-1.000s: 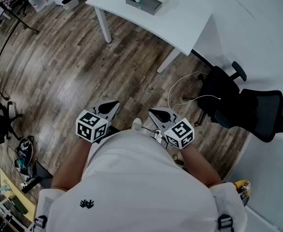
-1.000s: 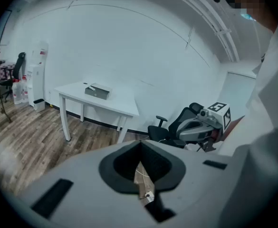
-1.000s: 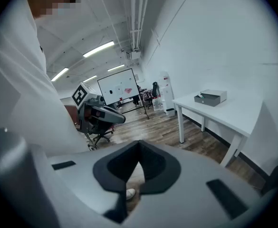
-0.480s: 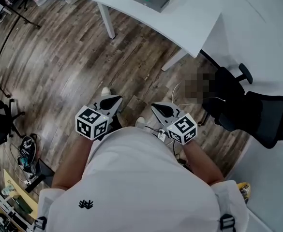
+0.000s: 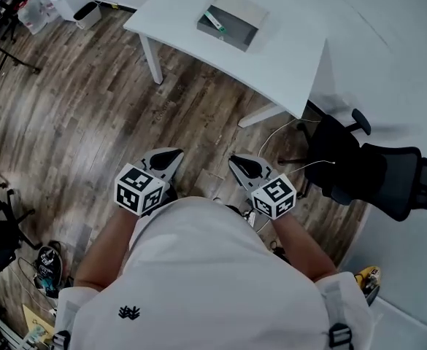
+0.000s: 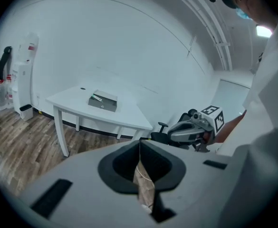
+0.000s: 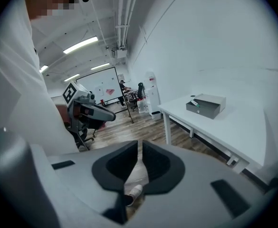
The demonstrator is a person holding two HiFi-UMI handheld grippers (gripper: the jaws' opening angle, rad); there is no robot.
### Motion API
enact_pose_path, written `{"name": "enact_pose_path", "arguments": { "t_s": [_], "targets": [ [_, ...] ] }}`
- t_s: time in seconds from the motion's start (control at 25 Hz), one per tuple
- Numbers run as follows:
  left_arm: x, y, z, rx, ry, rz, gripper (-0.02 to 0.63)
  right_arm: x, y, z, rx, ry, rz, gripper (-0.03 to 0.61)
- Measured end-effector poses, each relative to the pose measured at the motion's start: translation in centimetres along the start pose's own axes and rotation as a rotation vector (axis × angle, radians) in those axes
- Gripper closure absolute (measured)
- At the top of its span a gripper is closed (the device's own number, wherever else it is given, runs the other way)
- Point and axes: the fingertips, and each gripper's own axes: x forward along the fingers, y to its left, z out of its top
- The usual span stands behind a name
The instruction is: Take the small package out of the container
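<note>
The white table (image 5: 286, 46) is sitting nearer than a second ago. On it the grey container (image 5: 235, 24), holding the small package (image 5: 213, 18), is lying well ahead of both grippers. The left gripper (image 5: 172, 154) and right gripper (image 5: 236, 160) are pointing forward side by side, both empty: left jaws together, right jaws barely opening.

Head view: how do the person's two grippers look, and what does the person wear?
Both the left gripper and the right gripper have a grey pointed body with black padding inside and a white cube with black square markers. The person wears a white short-sleeved shirt with a small black logo.
</note>
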Motion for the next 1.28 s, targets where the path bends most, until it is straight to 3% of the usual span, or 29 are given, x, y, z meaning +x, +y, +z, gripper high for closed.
{"name": "enact_pose_path", "arguments": {
  "t_s": [0.12,0.52,0.76,1.28],
  "targets": [
    [-1.2,3.6,0.2,0.001,0.010,-0.013,0.606,3.8,-0.2,1.7,0.007,0.019,-0.029,0.511],
    [-2.8,11.6,1.7,-0.049,0.002,-0.008,0.604,10.5,-4.1,5.9,0.027,0.057,-0.106,0.511],
    [-1.9,15.1,4.6,-0.091,-0.038,0.057,0.604,14.6,-11.0,9.4,-0.033,0.055,-0.123,0.509],
    [1.7,21.5,12.3,-0.166,-0.096,0.272,0.604,23.3,-28.9,16.5,-0.125,0.094,-0.171,0.439]
  ]
}}
